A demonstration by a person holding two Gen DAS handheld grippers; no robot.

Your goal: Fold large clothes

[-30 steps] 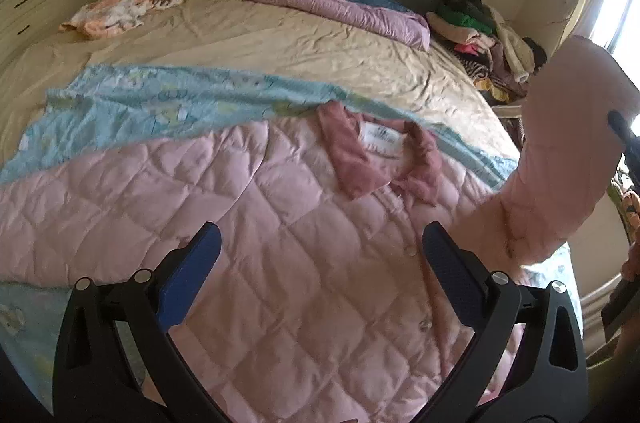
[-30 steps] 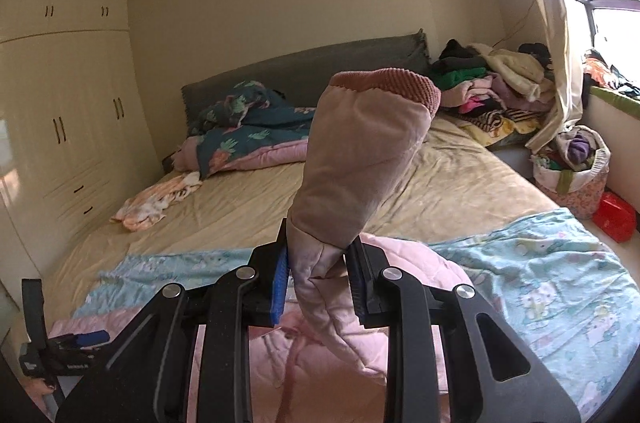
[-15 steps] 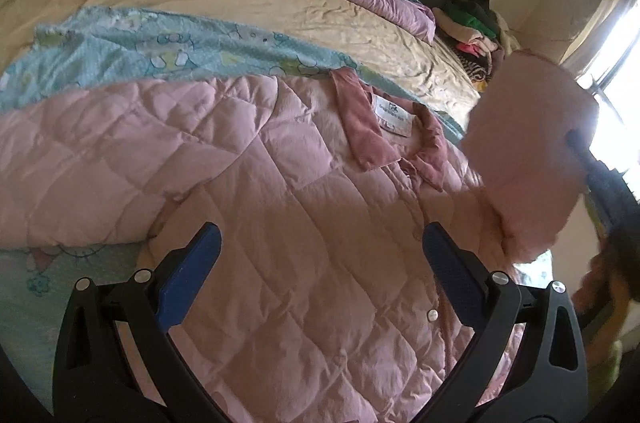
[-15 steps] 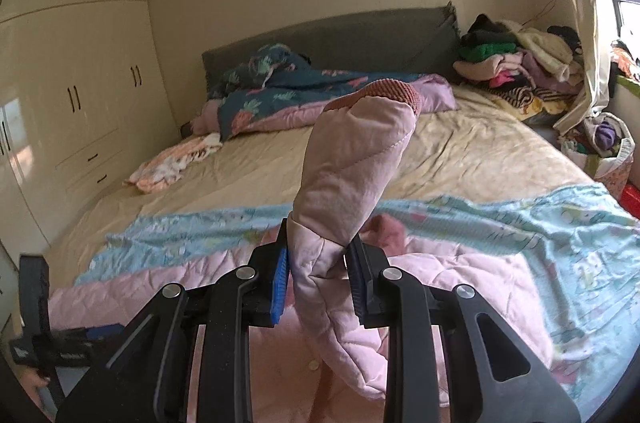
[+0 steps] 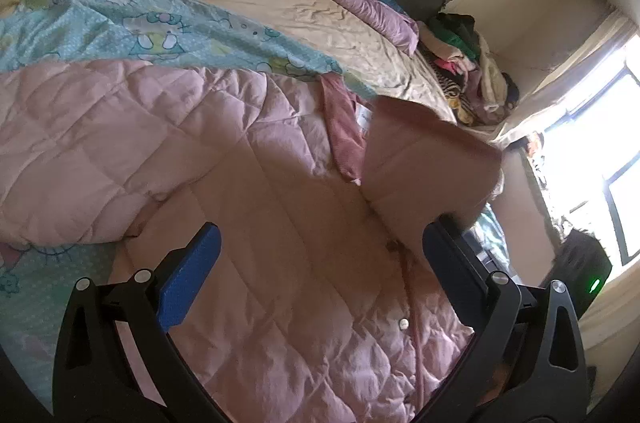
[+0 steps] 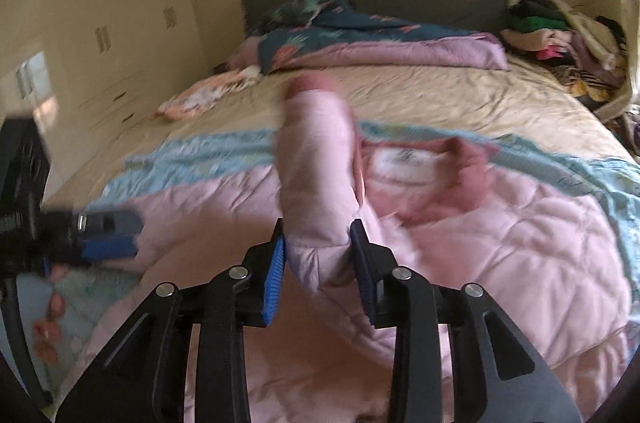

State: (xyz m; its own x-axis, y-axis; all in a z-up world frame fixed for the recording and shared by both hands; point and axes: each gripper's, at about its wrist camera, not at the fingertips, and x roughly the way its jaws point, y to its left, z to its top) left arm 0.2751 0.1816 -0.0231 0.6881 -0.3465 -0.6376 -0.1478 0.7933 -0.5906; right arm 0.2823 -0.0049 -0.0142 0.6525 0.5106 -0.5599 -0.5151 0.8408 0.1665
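On the bed (image 6: 440,95), your pink quilted jacket (image 5: 248,183) lies spread front-up. Your right tongs (image 6: 318,255) are clenched on its sleeve (image 6: 316,159), carrying it inward over the chest; your left tongs (image 5: 320,259) hover released above the body. Next, I'd judge, lay the sleeve flat across and let go.
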